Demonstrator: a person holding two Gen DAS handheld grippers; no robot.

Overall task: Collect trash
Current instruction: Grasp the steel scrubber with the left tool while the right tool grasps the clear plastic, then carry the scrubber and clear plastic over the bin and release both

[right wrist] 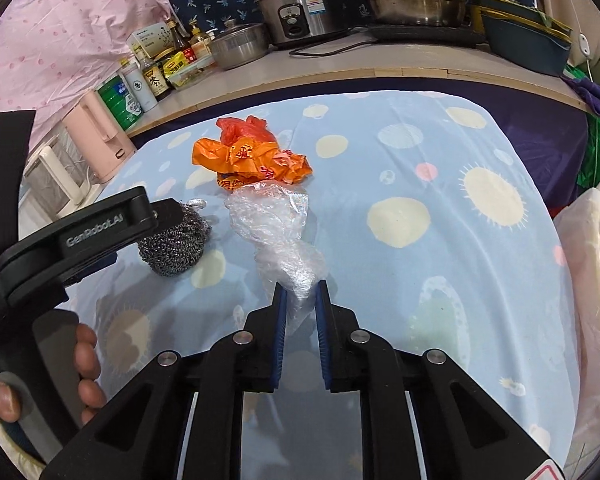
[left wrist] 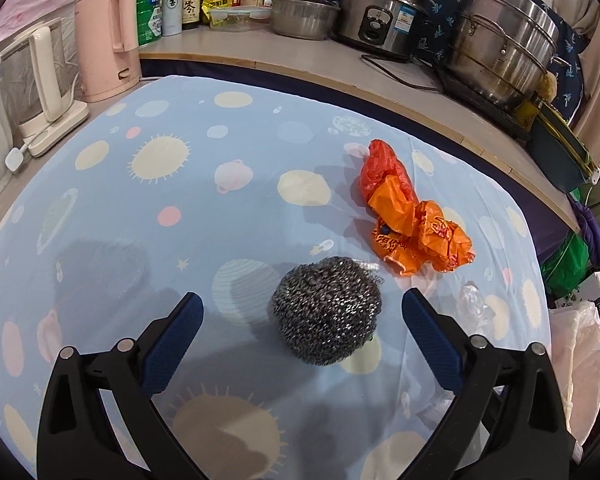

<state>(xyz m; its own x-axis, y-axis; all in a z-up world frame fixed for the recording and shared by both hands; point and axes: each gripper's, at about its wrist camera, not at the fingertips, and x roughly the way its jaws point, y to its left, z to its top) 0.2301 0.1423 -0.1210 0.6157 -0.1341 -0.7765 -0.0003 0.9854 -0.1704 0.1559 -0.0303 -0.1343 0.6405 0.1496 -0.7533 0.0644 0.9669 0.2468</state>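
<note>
The right gripper has its jaws drawn narrow, clamped on the near tail of a crumpled clear plastic bag at the centre of the right wrist frame; the film bunches between the blue pads while the rest of the bag trails away toward the upper middle, its far end touching the orange plastic bag. The left gripper has its jaws wide, one on each side of a steel wool scourer at the lower centre of the left wrist frame, neither pad touching it. In the right wrist view a hand at lower left grips that tool's handle.

All three pieces of trash lie on the bench, which is covered with a pale blue cloth printed with suns and planets; the orange bag sits to the right of centre in the left view, beyond the scourer.

The step in hand appears to be pickup: the clear bag is secured, the scourer bracketed. The next move likely calls for closing the left jaws on the springy scourer and lifting both clear. A pale bag at the right edge may be the receptacle, though that is uncertain.
</note>
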